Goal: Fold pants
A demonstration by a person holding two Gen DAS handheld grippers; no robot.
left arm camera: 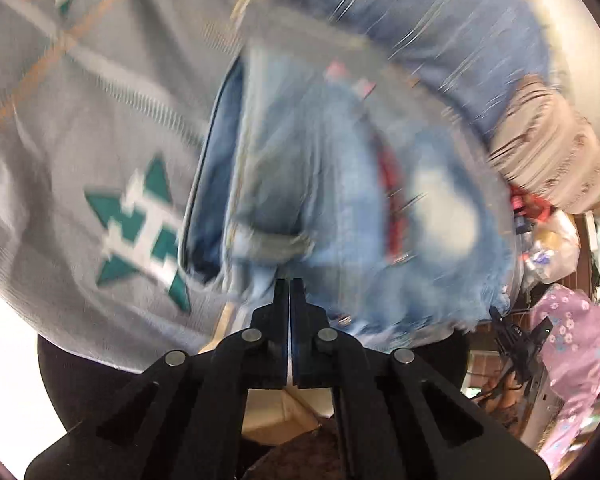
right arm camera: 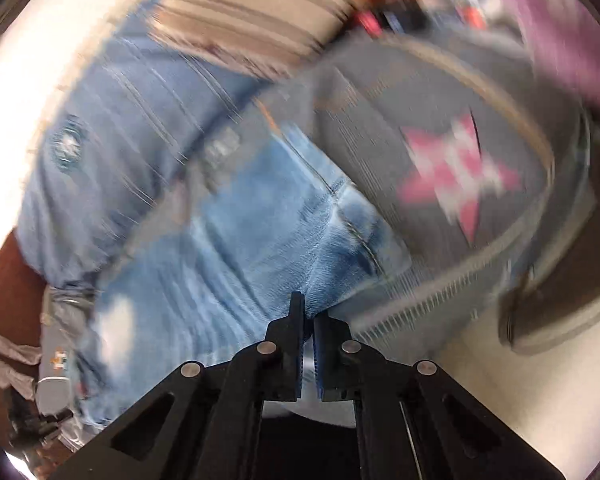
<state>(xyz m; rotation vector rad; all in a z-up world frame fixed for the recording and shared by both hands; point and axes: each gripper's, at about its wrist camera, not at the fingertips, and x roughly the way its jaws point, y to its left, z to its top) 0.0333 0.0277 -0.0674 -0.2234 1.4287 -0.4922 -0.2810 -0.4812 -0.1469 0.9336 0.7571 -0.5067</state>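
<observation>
Light blue denim pants (left arm camera: 340, 184) with pale worn patches and red trim fill the middle of the blurred left wrist view. My left gripper (left arm camera: 290, 284) is shut on a fold of the denim at its near edge. In the right wrist view the same pants (right arm camera: 236, 232) hang in front, and my right gripper (right arm camera: 306, 308) is shut on a pinch of the denim near a seam. The other gripper shows small at the right of the left wrist view (left arm camera: 518, 336).
A grey blanket with a green and white star (left arm camera: 140, 224) lies under the pants; its pink star (right arm camera: 456, 172) shows on the right. A striped beige cushion (left arm camera: 548, 148), a blue striped cloth (right arm camera: 112, 128) and purple floral fabric (left arm camera: 572, 344) lie around.
</observation>
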